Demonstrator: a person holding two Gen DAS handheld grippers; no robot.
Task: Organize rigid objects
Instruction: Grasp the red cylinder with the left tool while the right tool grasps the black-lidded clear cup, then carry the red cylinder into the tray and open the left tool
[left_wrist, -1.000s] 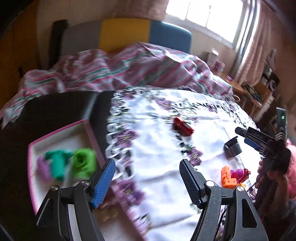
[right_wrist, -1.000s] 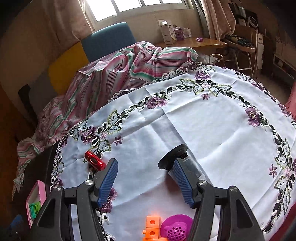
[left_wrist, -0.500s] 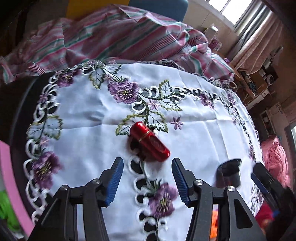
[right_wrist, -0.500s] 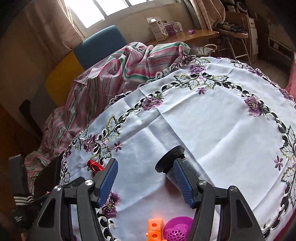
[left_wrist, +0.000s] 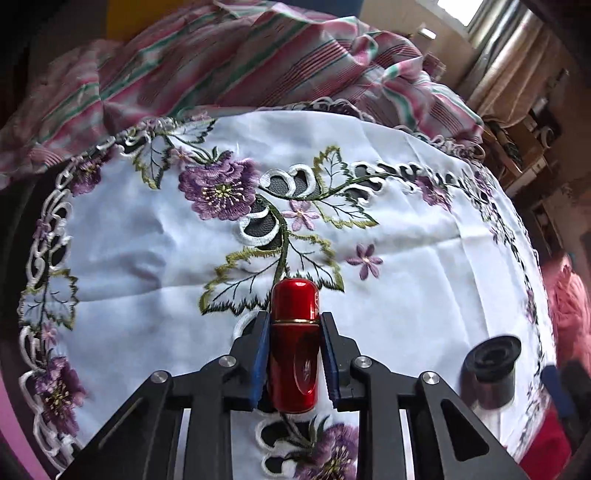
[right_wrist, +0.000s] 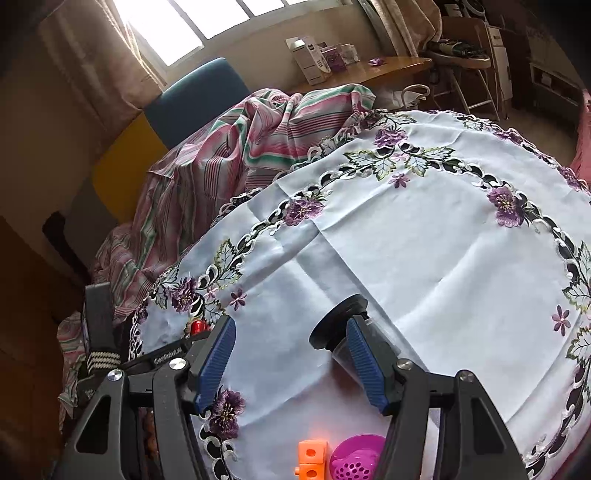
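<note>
Closing on the red capsule (left_wrist: 294, 347), the left gripper (left_wrist: 294, 334) now has both pads against its sides; half a second ago it lay loose ahead of spread fingers. Grasp looks made, so lifting should follow. Right gripper (right_wrist: 290, 360) hangs spread, empty, beside the black-capped vial (right_wrist: 341, 334) on the tablecloth (right_wrist: 424, 258). Orange block (right_wrist: 312, 459) and magenta piece (right_wrist: 356, 458) are cut off; the destination tray is out of view.

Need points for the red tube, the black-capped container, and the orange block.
red tube (left_wrist: 294, 347): left wrist view, middle of its body between the pads.
black-capped container (left_wrist: 493, 365): left wrist view, its side wall.
orange block (right_wrist: 312, 452): right wrist view, top cube face.
</note>
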